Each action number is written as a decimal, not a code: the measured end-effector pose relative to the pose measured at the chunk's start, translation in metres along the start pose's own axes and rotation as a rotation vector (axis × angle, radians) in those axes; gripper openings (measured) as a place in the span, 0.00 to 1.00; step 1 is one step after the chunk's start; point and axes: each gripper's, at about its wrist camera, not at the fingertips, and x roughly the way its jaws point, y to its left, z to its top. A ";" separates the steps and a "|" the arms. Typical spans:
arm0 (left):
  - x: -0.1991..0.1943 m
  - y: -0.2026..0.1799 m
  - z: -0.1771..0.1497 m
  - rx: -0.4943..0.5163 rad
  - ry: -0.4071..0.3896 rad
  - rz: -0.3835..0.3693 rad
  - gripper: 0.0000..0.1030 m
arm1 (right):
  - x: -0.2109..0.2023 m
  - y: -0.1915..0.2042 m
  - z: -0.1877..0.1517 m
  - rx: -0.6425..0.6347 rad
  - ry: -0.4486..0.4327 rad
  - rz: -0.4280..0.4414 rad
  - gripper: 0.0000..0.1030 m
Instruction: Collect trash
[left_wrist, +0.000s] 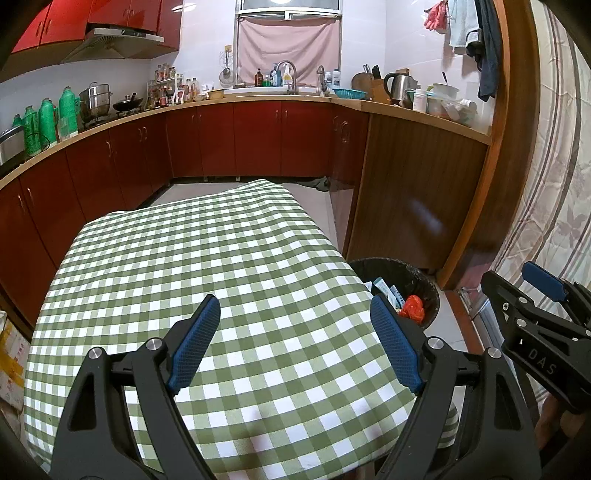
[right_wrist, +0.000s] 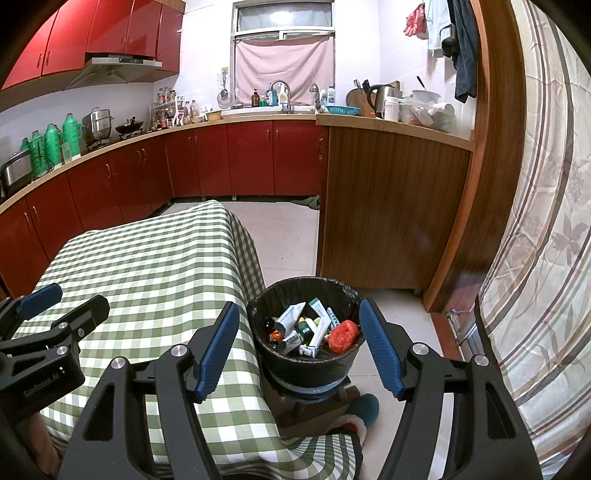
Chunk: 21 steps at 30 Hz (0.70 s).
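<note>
Black-lined, the trash bin (right_wrist: 308, 354) is seen on the floor just beside the table's right edge, filled with tubes (right_wrist: 291, 316), small bottles and a crumpled red bag (right_wrist: 343, 334). Above it the right gripper (right_wrist: 299, 343) is held with its jaws spread wide and nothing between them. The left gripper (left_wrist: 295, 339) is likewise spread wide and empty over the green-checked tablecloth (left_wrist: 207, 258).

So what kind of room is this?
It looks like a home kitchen: a sink under the window, red cabinets, and pots on a stove. A bin holds trash beside a checkered table.
</note>
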 end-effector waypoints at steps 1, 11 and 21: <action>0.001 0.000 0.000 0.000 0.000 0.000 0.79 | 0.000 -0.001 -0.001 0.002 0.001 0.000 0.64; 0.004 -0.002 0.000 0.004 0.008 -0.014 0.79 | 0.001 -0.003 -0.004 0.007 0.005 -0.002 0.64; 0.007 -0.002 -0.001 0.001 0.009 -0.016 0.86 | 0.003 -0.004 -0.006 0.009 0.010 -0.002 0.64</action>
